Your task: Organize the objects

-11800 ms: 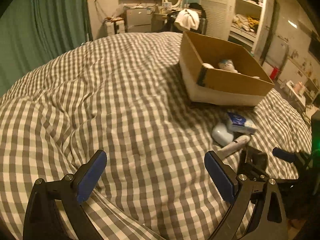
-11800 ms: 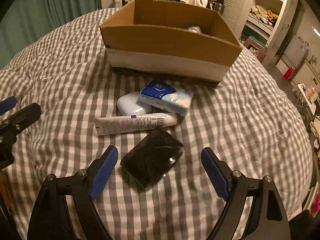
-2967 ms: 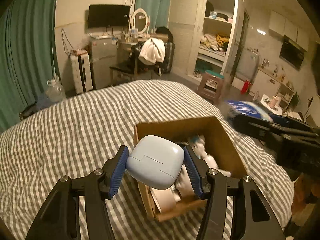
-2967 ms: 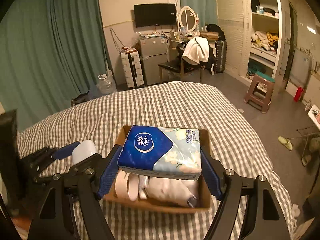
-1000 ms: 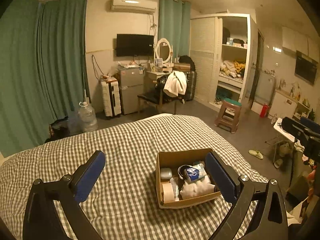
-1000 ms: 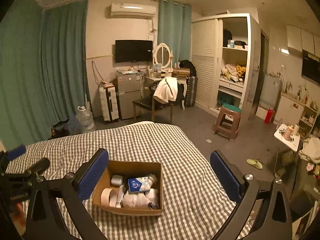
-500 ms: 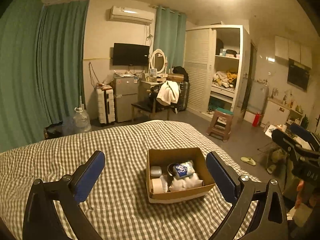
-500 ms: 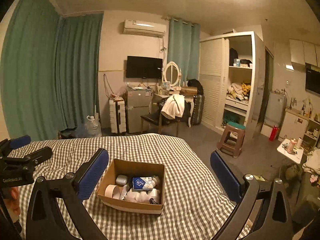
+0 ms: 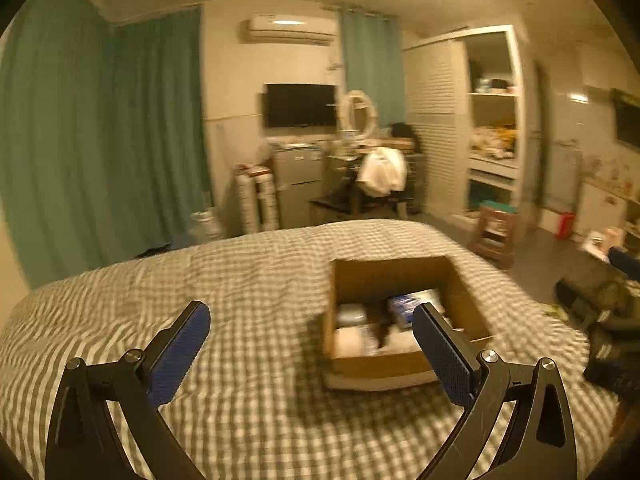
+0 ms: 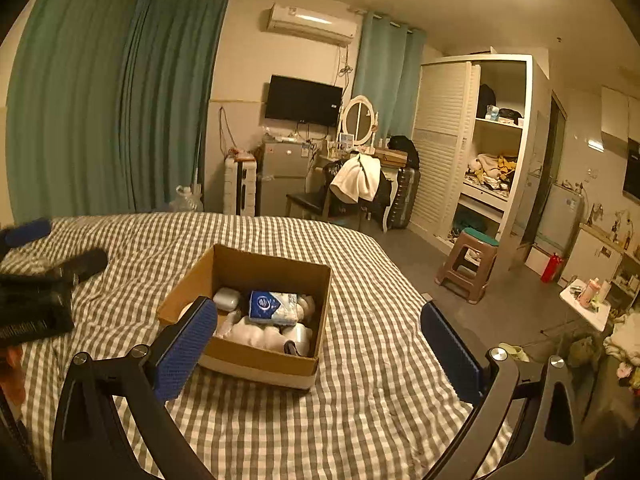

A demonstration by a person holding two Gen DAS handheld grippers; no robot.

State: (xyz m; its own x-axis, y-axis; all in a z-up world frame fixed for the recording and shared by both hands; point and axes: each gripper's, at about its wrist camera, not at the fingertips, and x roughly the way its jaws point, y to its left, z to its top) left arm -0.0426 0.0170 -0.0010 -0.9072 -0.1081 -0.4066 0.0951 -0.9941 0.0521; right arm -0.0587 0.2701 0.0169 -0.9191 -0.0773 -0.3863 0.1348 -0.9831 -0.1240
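A cardboard box sits on the checked bed. Inside lie a blue tissue pack, a pale blue case, white cloth and a tape roll. The box also shows, blurred, in the left wrist view. My left gripper is open and empty, high above the bed, near side of the box. My right gripper is open and empty, also held well above and back from the box. The left gripper shows at the left edge of the right wrist view.
A brown stool stands on the floor right of the bed. A chair with a white garment, a small fridge and a wardrobe line the far wall. Green curtains hang at left.
Both grippers dropped their items into the box and pulled up and away, open. In the last half second the left view swings left and blurs; the right view dips closer to the box.
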